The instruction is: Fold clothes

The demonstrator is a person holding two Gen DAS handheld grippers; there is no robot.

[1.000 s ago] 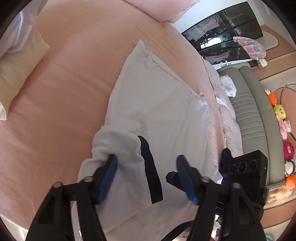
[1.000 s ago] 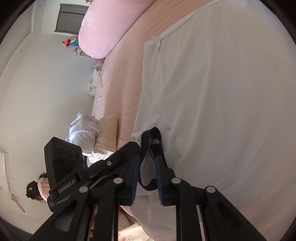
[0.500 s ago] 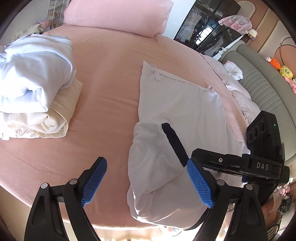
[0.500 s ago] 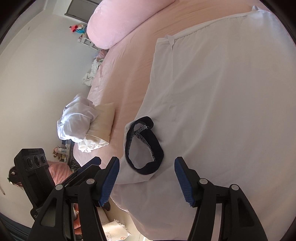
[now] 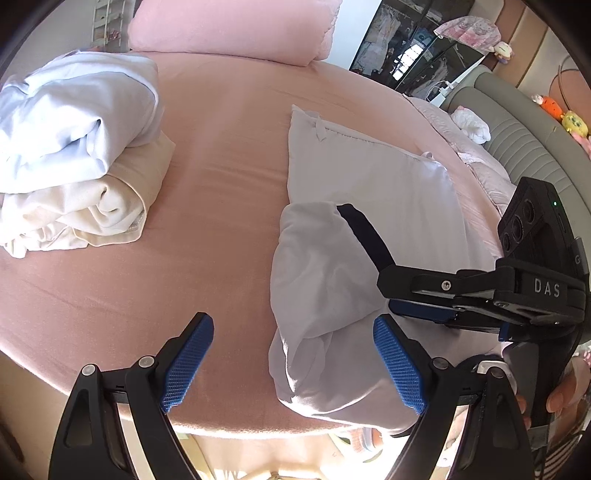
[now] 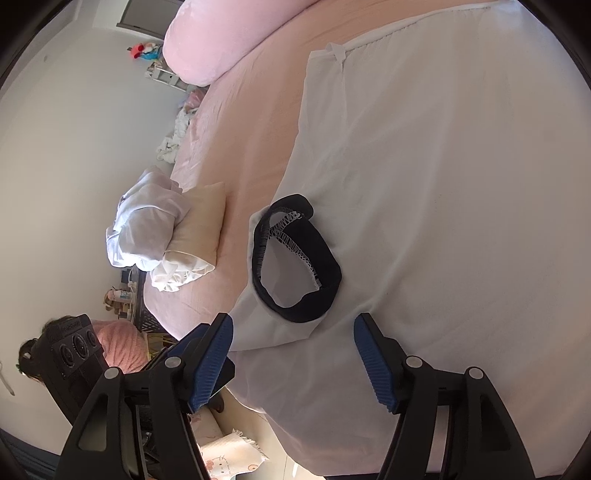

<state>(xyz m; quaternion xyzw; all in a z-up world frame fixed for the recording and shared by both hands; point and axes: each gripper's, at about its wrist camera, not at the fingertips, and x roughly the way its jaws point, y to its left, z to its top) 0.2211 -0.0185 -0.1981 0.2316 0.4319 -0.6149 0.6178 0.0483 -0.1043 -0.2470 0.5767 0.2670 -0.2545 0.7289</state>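
Note:
A white garment (image 5: 373, 192) lies spread on the pink bed (image 5: 221, 184). Its sleeve (image 5: 314, 266), with a navy cuff (image 6: 295, 258), is folded back over the body. My left gripper (image 5: 293, 332) is open just short of the sleeve's near fold, and its blue pads touch nothing. My right gripper (image 6: 293, 326) hovers just behind the cuff. Its jaws are opening and no cloth is between them. In the left wrist view the right gripper (image 5: 397, 301) reaches in from the right over the sleeve.
A pile of folded white and cream clothes (image 5: 74, 155) sits at the left of the bed. A pink pillow (image 5: 229, 29) lies at the far side. A grey padded bench with plush toys (image 5: 524, 147) runs along the right. The bed's near edge (image 5: 221, 421) is close below my grippers.
The right gripper let go of the navy cuff and drew back with its jaws spreading. The left gripper pulled back off the sleeve and rolled, bringing the clothes pile into view.

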